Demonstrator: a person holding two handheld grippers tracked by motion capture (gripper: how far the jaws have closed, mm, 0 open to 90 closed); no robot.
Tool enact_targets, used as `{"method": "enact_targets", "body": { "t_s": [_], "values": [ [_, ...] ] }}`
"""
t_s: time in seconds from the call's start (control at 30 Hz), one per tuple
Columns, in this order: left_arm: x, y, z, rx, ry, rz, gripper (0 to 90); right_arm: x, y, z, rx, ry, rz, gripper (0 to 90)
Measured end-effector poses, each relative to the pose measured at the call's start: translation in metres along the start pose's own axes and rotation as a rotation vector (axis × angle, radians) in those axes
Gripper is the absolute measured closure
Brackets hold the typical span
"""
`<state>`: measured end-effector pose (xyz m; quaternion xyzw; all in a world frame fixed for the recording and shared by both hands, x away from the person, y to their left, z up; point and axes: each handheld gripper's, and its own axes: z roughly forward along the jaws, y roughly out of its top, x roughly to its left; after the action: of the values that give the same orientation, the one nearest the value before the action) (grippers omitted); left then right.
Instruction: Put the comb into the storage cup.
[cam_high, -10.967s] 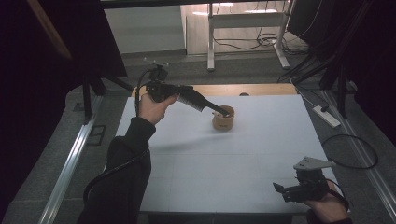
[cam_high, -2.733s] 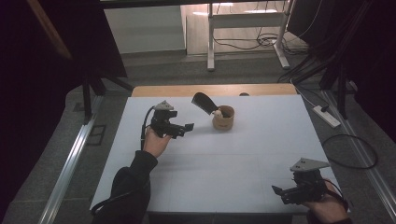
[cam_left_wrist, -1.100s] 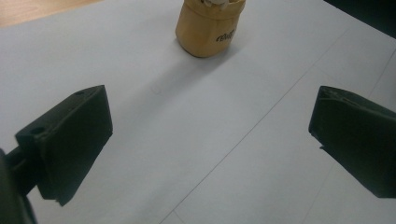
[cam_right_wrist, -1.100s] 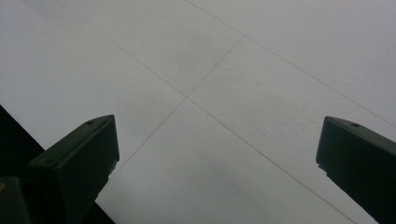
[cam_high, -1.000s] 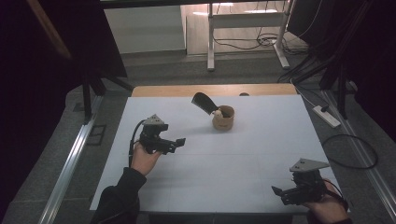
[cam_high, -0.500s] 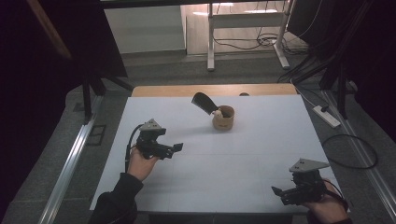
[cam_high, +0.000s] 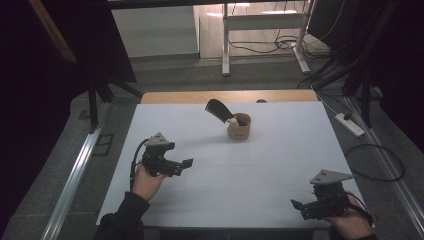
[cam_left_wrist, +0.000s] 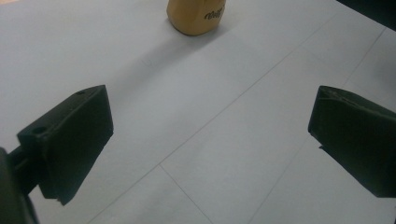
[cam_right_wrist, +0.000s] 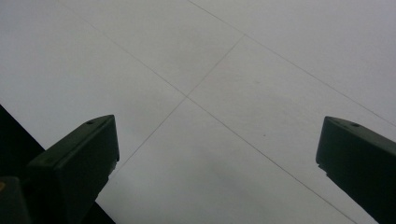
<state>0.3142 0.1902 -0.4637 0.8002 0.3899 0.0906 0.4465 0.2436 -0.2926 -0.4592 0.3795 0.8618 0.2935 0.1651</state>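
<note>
A tan cup (cam_high: 239, 126) stands on the white table (cam_high: 280, 165) near its far middle, and a black flat tool (cam_high: 219, 110) leans out of it toward the left. In the left gripper view the tan cup (cam_left_wrist: 196, 16) stands at the top edge, well ahead of the jaws. My left gripper (cam_high: 184, 165) hovers over the left part of the table, open, with nothing between its jaws. My right gripper (cam_high: 299, 207) sits at the near right corner, also open and holding nothing. In the right gripper view its jaws stand wide over bare table (cam_right_wrist: 224, 84).
A wooden strip (cam_high: 200, 96) runs along the table's far edge. Beyond it stand a white desk frame (cam_high: 260, 22) and cables on the floor. A power strip (cam_high: 349, 124) and a looped cable (cam_high: 375, 162) lie on the floor to the right. A metal rail (cam_high: 75, 175) runs along the left.
My left gripper has let go of the black tool, which now rests in the cup, and has drawn back toward the near left. My right gripper has stayed put.
</note>
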Motion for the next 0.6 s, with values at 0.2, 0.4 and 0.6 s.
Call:
{"method": "enact_targets", "body": {
  "t_s": [0.2, 0.4, 0.6],
  "values": [
    [-0.002, -0.006, -0.006, -0.004, 0.0, -0.005, 0.7, 0.0, 0.0, 0.0, 0.001, -0.001, 0.0, 0.0],
    [-0.004, -0.013, -0.012, -0.004, -0.01, -0.015, 0.9, 0.0, 0.0, 0.0, 0.001, -0.001, 0.003, 0.0],
    [-0.007, -0.02, -0.02, -0.006, -0.013, -0.025, 1.0, 0.0, 0.0, 0.0, 0.002, -0.002, 0.004, 0.0]
  ]
}}
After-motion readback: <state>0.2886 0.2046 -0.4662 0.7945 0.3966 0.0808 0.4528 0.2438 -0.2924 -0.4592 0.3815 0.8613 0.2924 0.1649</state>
